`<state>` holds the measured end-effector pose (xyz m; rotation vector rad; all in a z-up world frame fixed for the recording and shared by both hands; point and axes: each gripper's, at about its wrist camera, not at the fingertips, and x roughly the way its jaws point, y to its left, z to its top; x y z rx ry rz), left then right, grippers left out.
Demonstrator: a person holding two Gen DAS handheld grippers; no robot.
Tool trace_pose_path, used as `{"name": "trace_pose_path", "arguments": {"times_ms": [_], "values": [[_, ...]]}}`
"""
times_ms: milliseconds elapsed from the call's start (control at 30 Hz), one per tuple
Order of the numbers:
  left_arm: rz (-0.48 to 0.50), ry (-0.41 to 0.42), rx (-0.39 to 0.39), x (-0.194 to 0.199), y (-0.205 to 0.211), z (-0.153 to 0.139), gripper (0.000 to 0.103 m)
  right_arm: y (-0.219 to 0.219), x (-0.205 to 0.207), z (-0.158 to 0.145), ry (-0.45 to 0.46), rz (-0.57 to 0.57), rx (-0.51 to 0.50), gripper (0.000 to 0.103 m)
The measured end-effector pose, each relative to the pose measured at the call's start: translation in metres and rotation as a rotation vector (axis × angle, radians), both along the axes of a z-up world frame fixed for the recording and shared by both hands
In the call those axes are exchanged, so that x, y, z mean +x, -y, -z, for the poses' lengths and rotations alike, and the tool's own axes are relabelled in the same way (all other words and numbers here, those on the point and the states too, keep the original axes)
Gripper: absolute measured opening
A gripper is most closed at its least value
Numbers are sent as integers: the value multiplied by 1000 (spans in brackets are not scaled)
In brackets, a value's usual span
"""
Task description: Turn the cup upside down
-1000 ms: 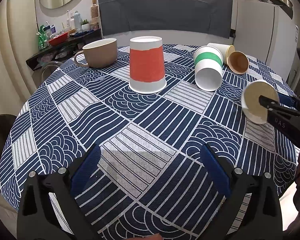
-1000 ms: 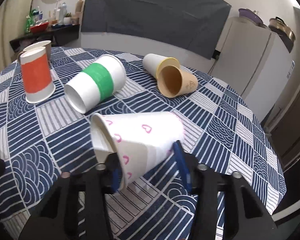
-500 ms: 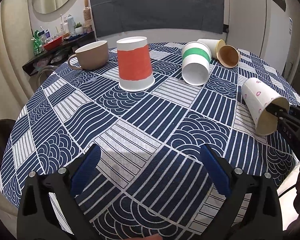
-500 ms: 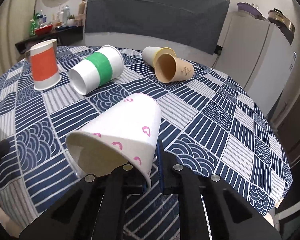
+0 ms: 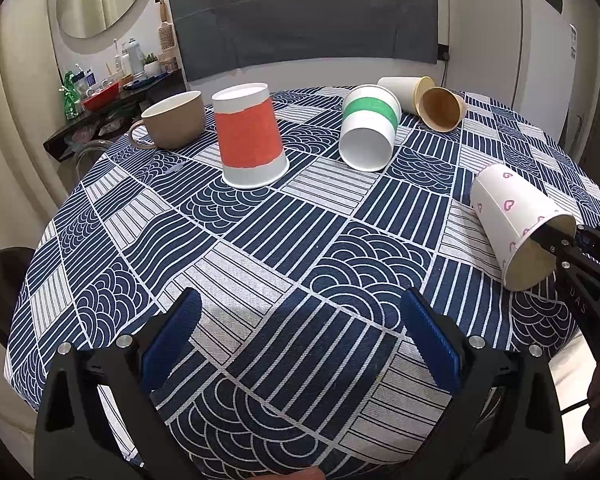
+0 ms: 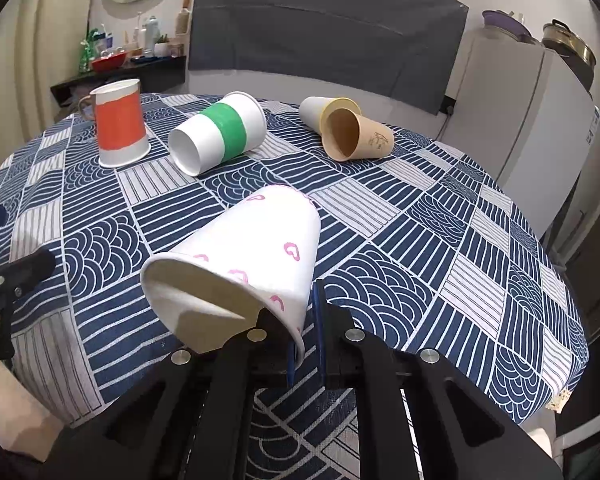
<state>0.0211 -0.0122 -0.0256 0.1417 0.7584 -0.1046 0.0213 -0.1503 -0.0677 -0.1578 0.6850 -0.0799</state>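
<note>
Left wrist view: left gripper (image 5: 298, 336) has its blue pads spread wide with nothing between them, hanging over the near edge of the round table (image 5: 260, 264) with its blue-and-white patterned cloth. The heart-print cup (image 5: 514, 220) is near the right edge, tilted with its base up and away and its open mouth down toward the camera. The right gripper (image 5: 556, 242) has one finger inside the mouth and pinches the rim. Whether the lower rim touches the cloth or sits just off it I cannot tell from here. The red-band cup (image 5: 250, 138) stands upside down toward the far side, with the brown mug (image 5: 174, 124) upright just to its left near the far-left edge. The green-band cup (image 5: 370, 128) lies on its side with its mouth facing the camera. The yellow-rim cup (image 5: 404, 90) and the kraft cup (image 5: 444, 110) lie on their sides against each other at the far edge.

Right wrist view: right gripper (image 6: 303, 344) has its jaws nearly closed, clamping the heart-print cup (image 6: 252, 256) by the wall at its rim, one finger inside and one outside. The cup is tilted, mouth down-left, base pointing toward the table centre. Behind it lie the green-band cup (image 6: 220, 132), the kraft cup (image 6: 358, 138) and the yellow-rim cup (image 6: 320, 110), all on their sides. The red-band cup (image 6: 120, 124) stands inverted at the far-left edge.
</note>
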Motion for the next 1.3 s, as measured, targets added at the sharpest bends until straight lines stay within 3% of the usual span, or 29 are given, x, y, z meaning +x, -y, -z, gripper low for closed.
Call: {"name": "trace_pose_path", "arguments": {"times_ms": [67, 133, 167, 267, 367, 400, 667, 900, 1167, 1300], "values": [[0, 2, 3, -1, 2, -1, 97, 2, -1, -2, 1, -11, 21, 14], [-2, -2, 0, -1, 3, -1, 97, 3, -2, -2, 0, -13, 25, 36], [-4, -5, 2, -1, 4, -1, 97, 3, -3, -3, 6, -13, 20, 52], [-14, -10, 13, 0, 5, -1, 97, 1, -6, -6, 18, -28, 8, 59], [-6, -13, 1, -1, 6, -3, 97, 0, -8, -7, 17, -33, 10, 84], [-3, -13, 0, -1, 6, -4, 97, 0, -9, -7, 20, -36, 11, 87], [-1, -52, -37, 7, 7, -2, 97, 5, -20, -11, 20, -58, 39, 92], [25, -83, -74, 21, 12, -23, 97, 29, -37, -24, 33, -87, 169, 94], [82, -187, -89, 58, 41, -39, 97, 69, -41, -35, 79, 0, 227, 95], [92, -244, -47, 73, 62, -38, 97, 92, -35, -30, 63, 37, 277, 95]]}}
